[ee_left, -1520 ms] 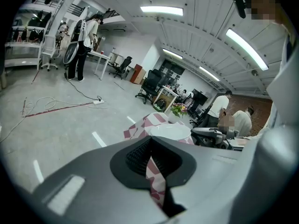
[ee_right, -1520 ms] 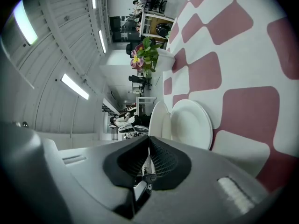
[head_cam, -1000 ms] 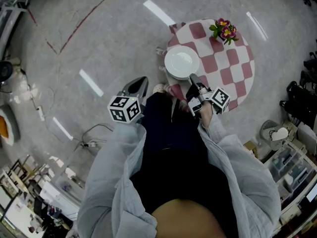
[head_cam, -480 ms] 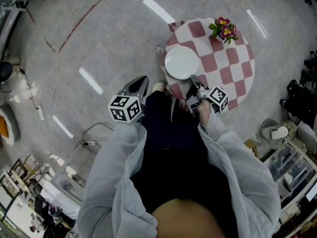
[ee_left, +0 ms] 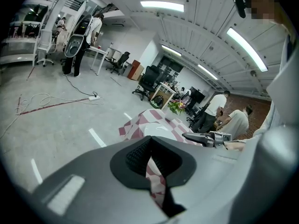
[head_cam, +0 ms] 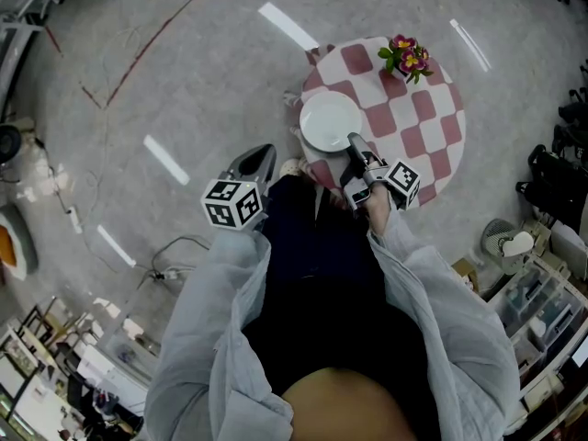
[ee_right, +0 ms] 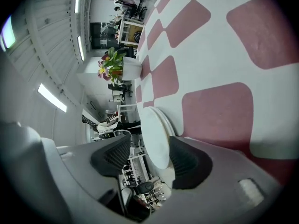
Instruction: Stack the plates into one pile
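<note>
at upper centre the plates (head_cam: 326, 120) are straddled at the rim by the right gripper (head_cam: 354, 141), jaws just opened; the left gripper (head_cam: 260, 152) is closed on nothing.

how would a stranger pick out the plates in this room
Find the round table with the red-and-white checked cloth. On its edge nearest the person sit the plates, across from the flowers. They are the only plain white discs there.

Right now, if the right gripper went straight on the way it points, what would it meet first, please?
The white plates: their rim already stands between the jaws of the right gripper, which have just been opening. Pushed on, it would likely run onto that rim at once.
</note>
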The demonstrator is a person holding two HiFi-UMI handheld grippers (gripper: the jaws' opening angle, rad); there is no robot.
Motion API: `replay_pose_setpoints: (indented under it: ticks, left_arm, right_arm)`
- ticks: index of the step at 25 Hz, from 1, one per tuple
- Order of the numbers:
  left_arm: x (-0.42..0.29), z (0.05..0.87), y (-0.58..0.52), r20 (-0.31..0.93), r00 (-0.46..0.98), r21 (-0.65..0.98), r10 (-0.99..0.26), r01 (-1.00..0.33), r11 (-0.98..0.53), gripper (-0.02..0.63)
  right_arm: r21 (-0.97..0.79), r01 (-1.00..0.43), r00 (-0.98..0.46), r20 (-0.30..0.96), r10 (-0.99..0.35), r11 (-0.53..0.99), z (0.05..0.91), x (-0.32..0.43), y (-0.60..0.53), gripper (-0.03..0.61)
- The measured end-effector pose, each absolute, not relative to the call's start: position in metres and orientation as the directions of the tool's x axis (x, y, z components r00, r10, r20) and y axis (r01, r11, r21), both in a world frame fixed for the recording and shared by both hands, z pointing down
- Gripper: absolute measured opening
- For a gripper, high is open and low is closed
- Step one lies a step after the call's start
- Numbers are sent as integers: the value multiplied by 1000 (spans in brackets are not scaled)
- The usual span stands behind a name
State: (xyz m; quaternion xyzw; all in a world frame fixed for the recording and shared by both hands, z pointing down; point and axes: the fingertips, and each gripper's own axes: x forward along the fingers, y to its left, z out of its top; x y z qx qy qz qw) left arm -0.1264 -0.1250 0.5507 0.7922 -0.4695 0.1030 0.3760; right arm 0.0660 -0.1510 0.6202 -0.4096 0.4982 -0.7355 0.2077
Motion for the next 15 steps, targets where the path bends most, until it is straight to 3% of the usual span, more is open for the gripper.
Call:
replay_pose_setpoints:
  ticks: [4,8,15]
  left_arm:
    - [-124,549,-127,507,557,500,-658,-811,-302,11]
    - [-120,546,-137,486,589,499,-646,-794,-349,11]
    - [-115,525,-155,445,650,477,-616,-754,-452,11]
  right_arm:
    - [-908,-72,-576,376,-726,-413,610,63,-156,393]
    - [-908,-76,-557,382,-737,-413,605,65,-160,485]
    - [-944,-87,-497,318,-807,-319,569,79,-166,529]
